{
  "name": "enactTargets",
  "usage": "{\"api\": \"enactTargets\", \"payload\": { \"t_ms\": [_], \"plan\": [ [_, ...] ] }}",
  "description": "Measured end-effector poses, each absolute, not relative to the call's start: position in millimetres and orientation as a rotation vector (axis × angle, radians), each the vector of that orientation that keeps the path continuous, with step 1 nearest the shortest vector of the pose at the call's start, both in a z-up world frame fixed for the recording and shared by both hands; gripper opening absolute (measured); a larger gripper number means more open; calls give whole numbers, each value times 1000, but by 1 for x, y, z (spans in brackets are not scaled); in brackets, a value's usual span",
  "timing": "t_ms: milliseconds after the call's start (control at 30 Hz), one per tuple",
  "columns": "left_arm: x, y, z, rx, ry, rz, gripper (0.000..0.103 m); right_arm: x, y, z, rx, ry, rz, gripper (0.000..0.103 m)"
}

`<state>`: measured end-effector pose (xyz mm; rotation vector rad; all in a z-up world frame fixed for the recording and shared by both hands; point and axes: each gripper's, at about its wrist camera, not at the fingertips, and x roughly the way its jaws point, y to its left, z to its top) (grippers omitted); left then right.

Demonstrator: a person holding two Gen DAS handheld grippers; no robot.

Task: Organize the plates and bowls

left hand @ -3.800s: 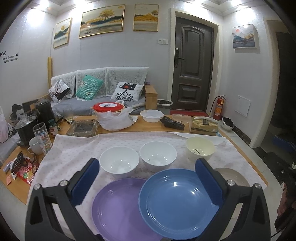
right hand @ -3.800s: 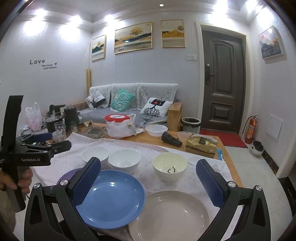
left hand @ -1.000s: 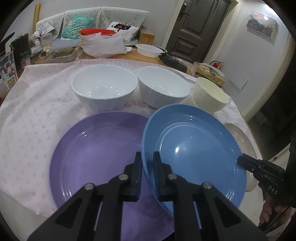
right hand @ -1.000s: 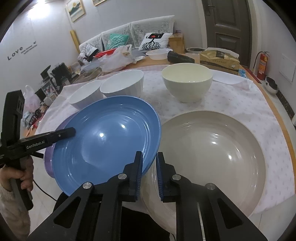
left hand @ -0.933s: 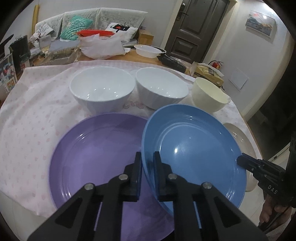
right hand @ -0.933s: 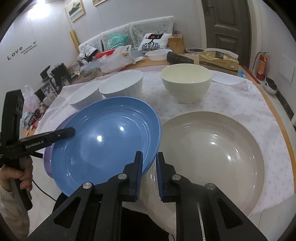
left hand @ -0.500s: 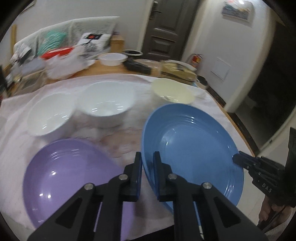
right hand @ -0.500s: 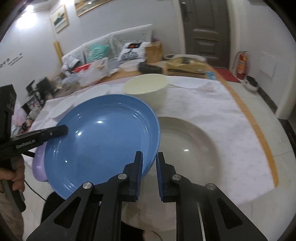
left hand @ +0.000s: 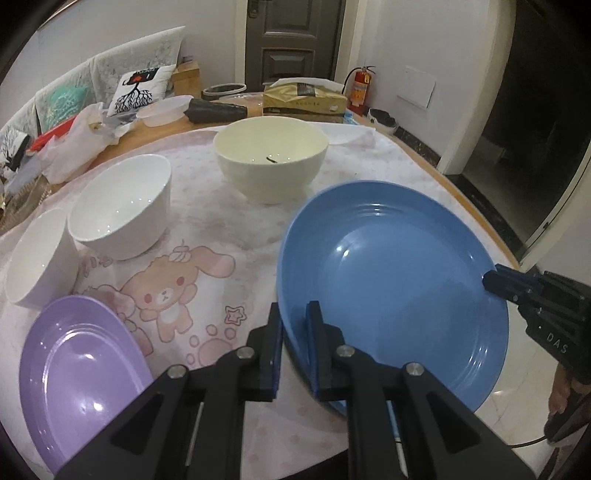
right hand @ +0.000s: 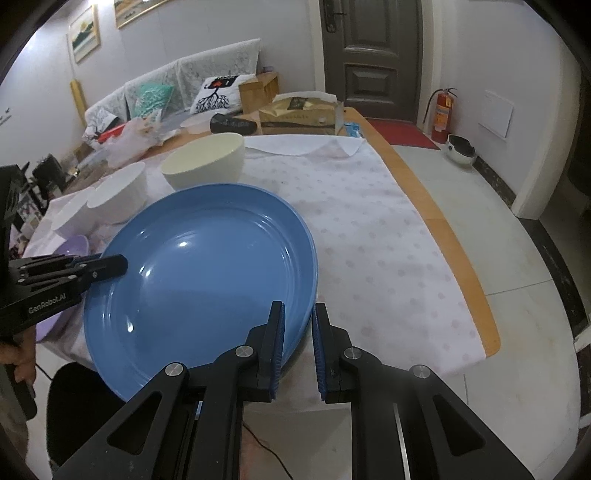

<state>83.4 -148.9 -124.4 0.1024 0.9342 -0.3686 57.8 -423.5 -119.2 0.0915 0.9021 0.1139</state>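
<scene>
White walls, dark door (right hand: 371, 59), covered sofa (right hand: 173, 88) (patterned cushions), pale tiled floor (right hand: 517, 266), framed pictures (right hand: 85, 35)

White lettering "GenRobot.AI" on the black body of the left gripper (right hand: 107, 267) at left, white letters "DAS" on the black right gripper (left hand: 496, 282) at right

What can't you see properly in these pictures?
- Left wrist view: dark speck in the cream bowl, too small to identify.
- Right wrist view: purple plate, mostly hidden by the blue plate and left claw.
- Both views: anything under the blue plate, covered by it.
</scene>
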Motion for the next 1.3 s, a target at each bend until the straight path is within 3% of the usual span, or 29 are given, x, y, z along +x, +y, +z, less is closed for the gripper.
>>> {"api": "enactTargets", "payload": {
  "t_ms": [600,767,967,1300],
  "plan": [
    [86,-159,-141,240,941,-331,14,64,-416,-125,81,935,101,12],
    [87,-146,-137,196,937,-321,22,62,-415,-116,75,919,70,12],
    [84,-103,-108,56,898,-328,23,59,-396,-89,58,881,125,14],
    [66,32,-75,-83,793,-120,36,74,-294,-56,25,863,390,20]
  ]
}}
